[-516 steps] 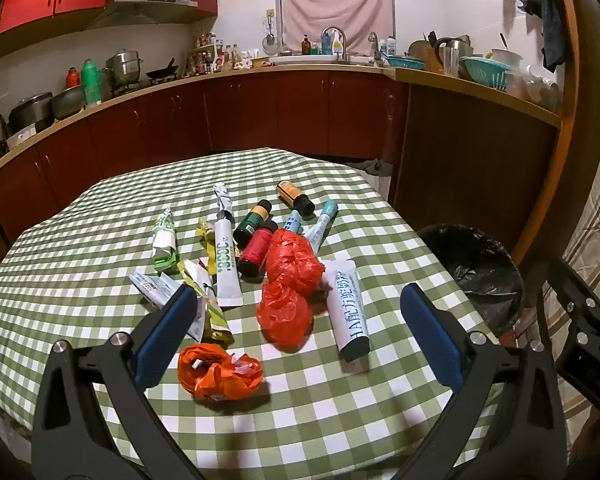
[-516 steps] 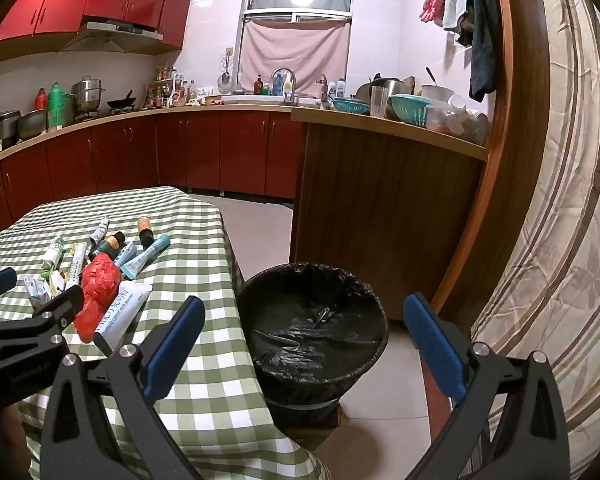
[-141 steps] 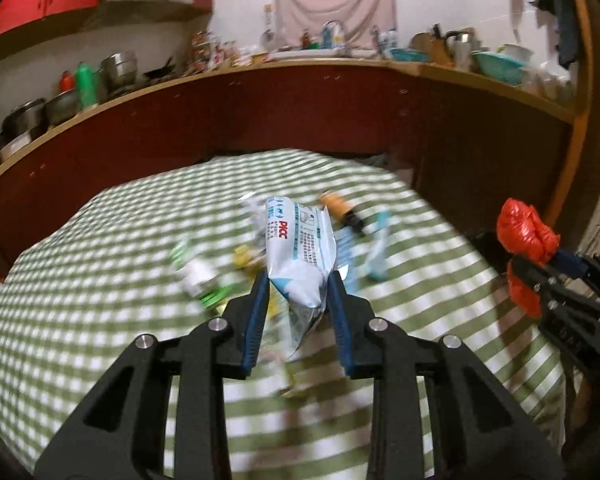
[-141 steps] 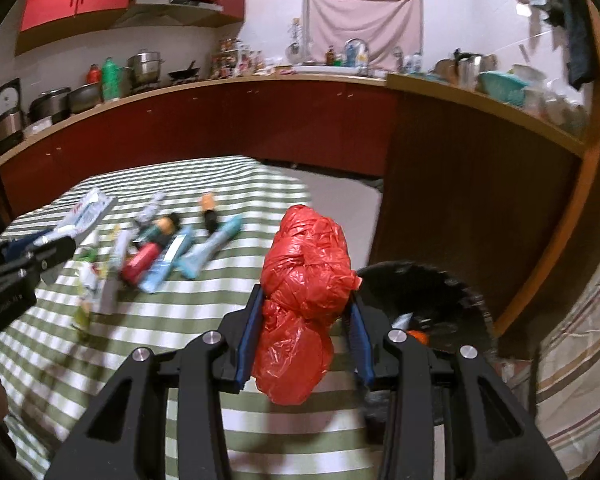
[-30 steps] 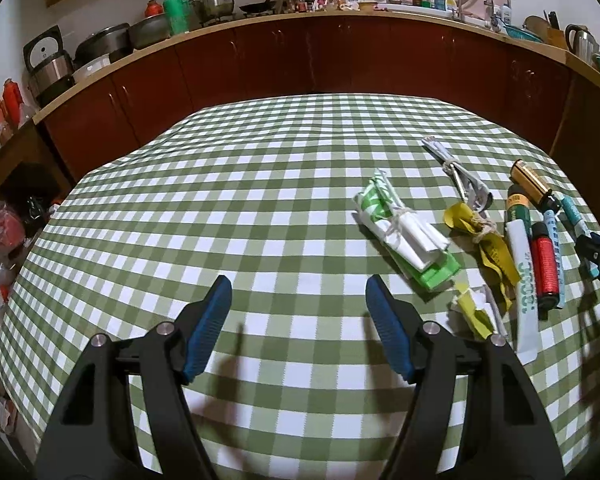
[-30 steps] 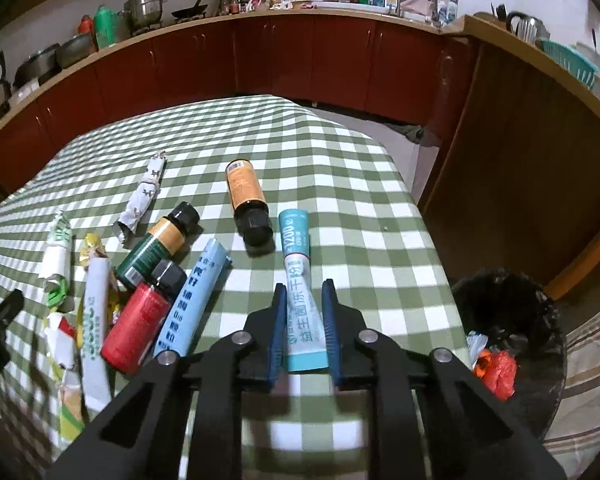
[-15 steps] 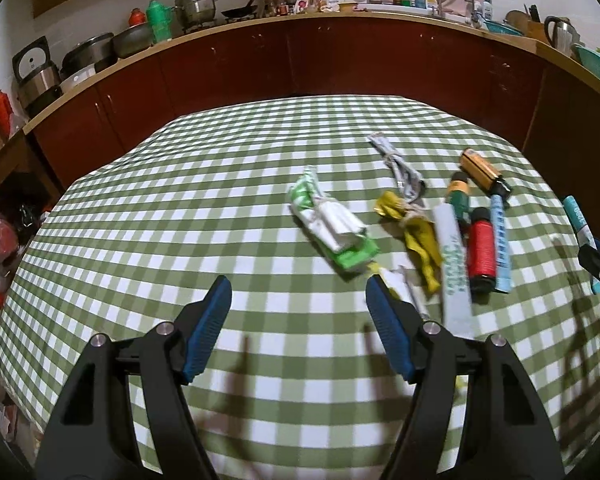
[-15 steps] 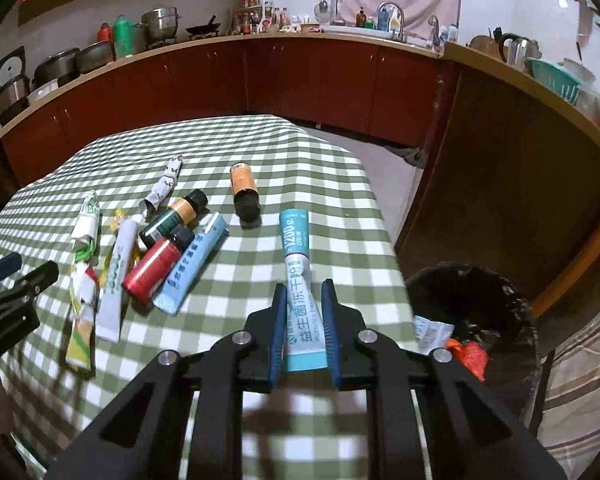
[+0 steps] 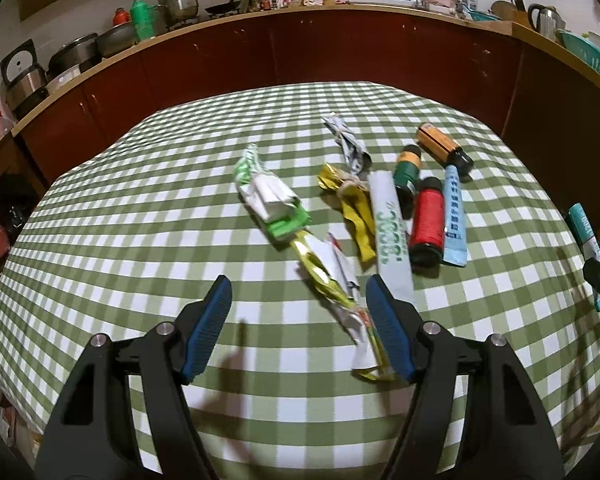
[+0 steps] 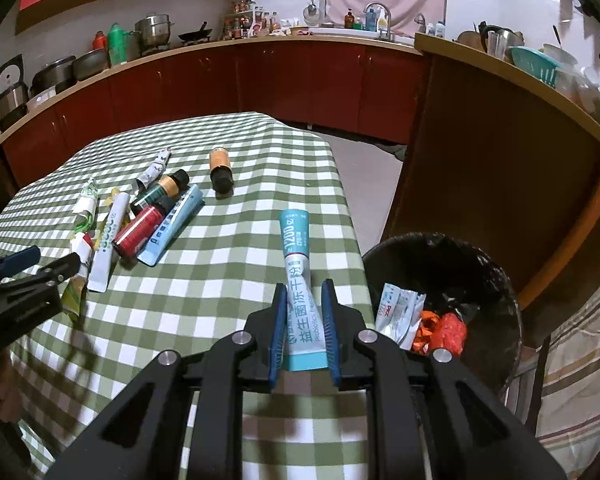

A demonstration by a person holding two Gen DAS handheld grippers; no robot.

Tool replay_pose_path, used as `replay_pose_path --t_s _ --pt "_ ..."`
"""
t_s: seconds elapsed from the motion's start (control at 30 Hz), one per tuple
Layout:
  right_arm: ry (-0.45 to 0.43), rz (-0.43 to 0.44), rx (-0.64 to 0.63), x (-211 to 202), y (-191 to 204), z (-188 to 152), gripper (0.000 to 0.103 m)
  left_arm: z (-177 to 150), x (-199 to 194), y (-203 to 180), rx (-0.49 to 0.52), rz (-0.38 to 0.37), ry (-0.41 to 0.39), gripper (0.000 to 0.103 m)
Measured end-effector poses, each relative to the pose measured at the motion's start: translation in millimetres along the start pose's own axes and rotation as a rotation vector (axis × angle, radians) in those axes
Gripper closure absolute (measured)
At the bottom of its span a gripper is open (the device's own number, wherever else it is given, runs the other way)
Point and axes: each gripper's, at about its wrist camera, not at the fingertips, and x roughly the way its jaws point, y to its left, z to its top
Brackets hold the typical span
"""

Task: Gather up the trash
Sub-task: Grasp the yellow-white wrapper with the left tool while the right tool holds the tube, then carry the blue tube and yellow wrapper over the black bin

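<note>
My right gripper (image 10: 303,312) is shut on a teal and white tube (image 10: 298,280) and holds it above the table's right edge, left of the black bin (image 10: 496,288). The bin holds a white packet (image 10: 396,310) and red and orange bags (image 10: 440,330). My left gripper (image 9: 298,300) is open over a yellow and white wrapper (image 9: 332,276) on the green checked table (image 9: 140,208). Beyond it lie a green and white packet (image 9: 270,196), a yellow wrapper (image 9: 354,204), a white tube (image 9: 388,228), a red bottle (image 9: 426,220), a light blue tube (image 9: 454,216), a green bottle (image 9: 406,172) and an orange bottle (image 9: 442,150).
A crumpled grey wrapper (image 9: 348,142) lies at the far side of the pile. Dark red cabinets (image 10: 300,80) and a wooden counter (image 10: 500,140) stand behind the table and the bin. A striped curtain (image 10: 580,360) hangs on the right.
My left gripper has moved right and closer, so the yellow and white wrapper now lies between its fingers. My right gripper has lifted the teal tube and moved toward the bin.
</note>
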Motion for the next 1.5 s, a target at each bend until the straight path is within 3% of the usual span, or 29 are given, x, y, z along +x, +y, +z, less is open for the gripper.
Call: replay_pose_path --t_s 0.2,0.27,0.4,0.7,1.03,1.5 --pt "-0.003 0.015 0.003 0 0 0 0.084 -6 1 -5 0.021 -0.051 0.005 0.059" --pt "-0.004 0.020 0.003 0 1 0 0.084 -10 -1 -6 0.038 -0.071 -0.004 0.078" --pt "-0.006 0.020 0.003 0 1 -1 0.084 -15 -5 -8 0.066 -0.100 -0.006 0.089" --pt "-0.014 0.022 0.002 -2 3 -2 0.084 -19 -11 5 0.070 -0.113 -0.004 0.090" --pt "-0.043 0.014 0.013 -10 -4 2 0.084 -9 -31 -3 0.089 -0.131 -0.068 0.090" --pt "-0.087 -0.103 0.110 -18 -70 9 0.084 27 -49 -85 0.182 -0.290 -0.202 0.090"
